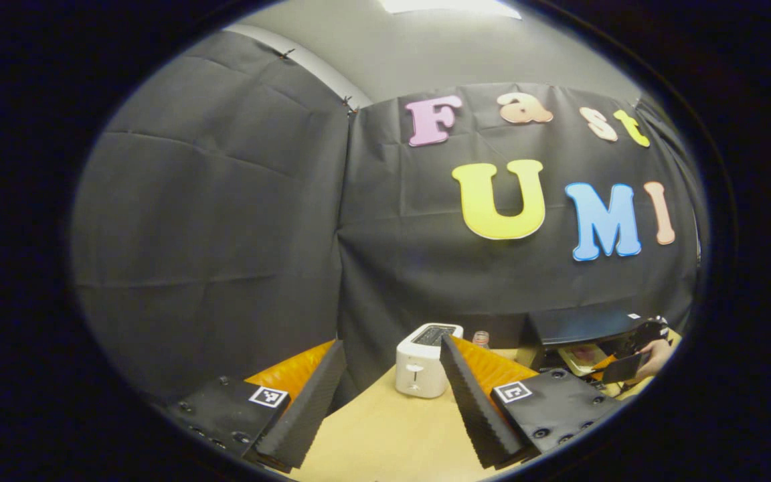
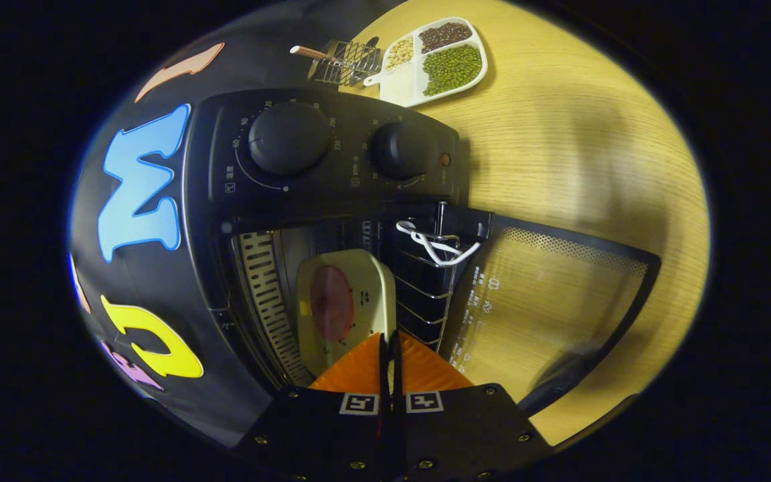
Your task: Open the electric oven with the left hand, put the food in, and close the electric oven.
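The black electric oven point(image 2: 332, 174) stands with its glass door point(image 2: 546, 301) folded fully open onto the wooden table. A cream plate point(image 2: 349, 301) carrying a round reddish slice of food sits inside the cavity. My right gripper point(image 2: 389, 345) is shut on the plate's near edge, just inside the oven mouth. In the left gripper view the oven point(image 1: 579, 325) is far right, with the plate point(image 1: 583, 355), the right gripper point(image 1: 626, 367) and a hand point(image 1: 660, 355) at its opening. My left gripper point(image 1: 392, 341) hangs open and holds nothing, well left of the oven.
A white toaster point(image 1: 420, 368) and a small jar point(image 1: 481, 338) stand on the table ahead of the left gripper. Beyond the oven lie a divided dish of beans point(image 2: 436, 60) and a wire utensil holder point(image 2: 345, 61). A white tie point(image 2: 436, 244) hangs on the oven rack.
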A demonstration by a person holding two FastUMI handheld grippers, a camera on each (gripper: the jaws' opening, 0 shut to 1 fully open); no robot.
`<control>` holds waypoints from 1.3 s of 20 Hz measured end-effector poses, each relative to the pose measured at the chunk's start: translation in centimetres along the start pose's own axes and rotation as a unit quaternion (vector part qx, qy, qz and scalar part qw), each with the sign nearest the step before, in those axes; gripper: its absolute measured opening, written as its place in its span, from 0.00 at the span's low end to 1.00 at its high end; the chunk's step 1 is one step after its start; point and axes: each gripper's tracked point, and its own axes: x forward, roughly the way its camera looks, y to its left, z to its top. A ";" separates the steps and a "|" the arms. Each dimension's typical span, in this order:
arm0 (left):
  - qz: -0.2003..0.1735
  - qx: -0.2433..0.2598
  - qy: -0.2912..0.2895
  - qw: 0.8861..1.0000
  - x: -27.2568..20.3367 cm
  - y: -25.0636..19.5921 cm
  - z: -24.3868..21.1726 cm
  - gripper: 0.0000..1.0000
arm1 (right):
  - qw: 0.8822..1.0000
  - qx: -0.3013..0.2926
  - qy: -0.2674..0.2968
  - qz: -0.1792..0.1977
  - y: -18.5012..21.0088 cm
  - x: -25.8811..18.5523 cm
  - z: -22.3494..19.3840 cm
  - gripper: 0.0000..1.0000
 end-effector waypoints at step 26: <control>-0.160 -0.021 0.051 0.986 -3.7 -18.1 -5.0 0.91 | 0.931 -0.355 0.026 0.084 -0.6 -17.6 2.7 0.97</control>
